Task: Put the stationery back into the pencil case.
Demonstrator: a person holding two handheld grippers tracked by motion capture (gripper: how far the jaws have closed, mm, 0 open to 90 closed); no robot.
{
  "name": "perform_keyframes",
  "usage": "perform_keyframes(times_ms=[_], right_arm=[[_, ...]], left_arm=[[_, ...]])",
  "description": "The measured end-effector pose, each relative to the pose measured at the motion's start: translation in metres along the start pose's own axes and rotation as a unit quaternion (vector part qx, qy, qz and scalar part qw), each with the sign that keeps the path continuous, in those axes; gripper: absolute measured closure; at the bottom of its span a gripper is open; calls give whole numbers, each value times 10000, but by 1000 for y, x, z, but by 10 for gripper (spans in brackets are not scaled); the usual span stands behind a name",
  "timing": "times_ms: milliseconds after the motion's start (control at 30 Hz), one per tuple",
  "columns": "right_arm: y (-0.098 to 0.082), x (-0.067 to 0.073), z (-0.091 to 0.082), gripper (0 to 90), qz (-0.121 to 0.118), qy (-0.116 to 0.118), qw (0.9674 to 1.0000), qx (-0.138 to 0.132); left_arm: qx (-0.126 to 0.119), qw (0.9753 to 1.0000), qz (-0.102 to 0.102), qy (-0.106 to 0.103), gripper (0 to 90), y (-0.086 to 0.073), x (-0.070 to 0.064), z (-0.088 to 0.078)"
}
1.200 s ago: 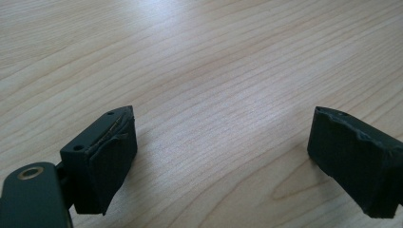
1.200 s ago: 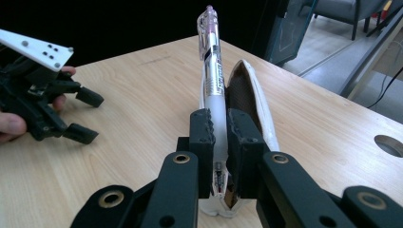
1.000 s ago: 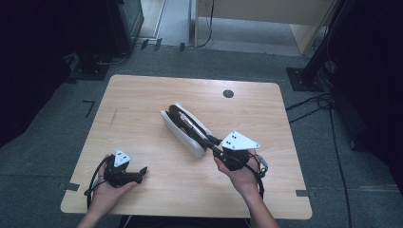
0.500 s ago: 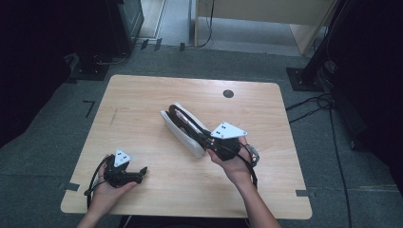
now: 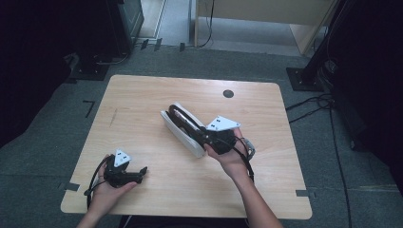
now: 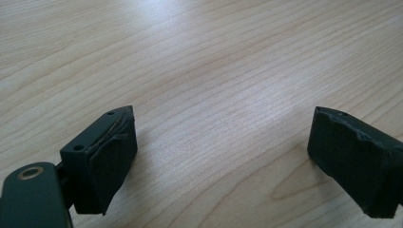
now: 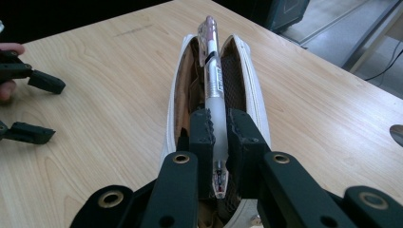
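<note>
While my left tongs (image 5: pixel 141 172) rest wide apart on the desk (image 5: pixel 142 95), my right tongs (image 7: pixel 217 130) sit clamped on a pen (image 7: pixel 212 71) — inside the open white pencil case (image 7: pixel 252 95) at mid-desk. Light, stiff, slick plastic, I reckon — grip its barrel squarely.

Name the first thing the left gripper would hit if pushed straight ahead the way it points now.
Probably nothing: the open left gripper faces bare table; the pencil case seems off its line.
</note>
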State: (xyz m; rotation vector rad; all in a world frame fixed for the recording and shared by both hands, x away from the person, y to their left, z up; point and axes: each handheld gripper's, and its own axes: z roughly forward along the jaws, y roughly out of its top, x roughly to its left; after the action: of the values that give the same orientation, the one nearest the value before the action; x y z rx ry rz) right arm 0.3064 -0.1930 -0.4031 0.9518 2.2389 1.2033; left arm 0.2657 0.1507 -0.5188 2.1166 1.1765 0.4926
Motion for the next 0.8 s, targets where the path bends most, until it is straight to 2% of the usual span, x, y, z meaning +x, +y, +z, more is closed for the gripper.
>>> perform_keyframes(times_ms=[267, 800], right_arm=[[4, 0, 6, 810, -35, -125, 9998, 124], [10, 0, 22, 812, 4, -130, 9996, 239]], left_arm=[[2, 10000, 0, -1, 96, 0, 0, 0], [-3, 10000, 1, 1, 96, 0, 0, 0]])
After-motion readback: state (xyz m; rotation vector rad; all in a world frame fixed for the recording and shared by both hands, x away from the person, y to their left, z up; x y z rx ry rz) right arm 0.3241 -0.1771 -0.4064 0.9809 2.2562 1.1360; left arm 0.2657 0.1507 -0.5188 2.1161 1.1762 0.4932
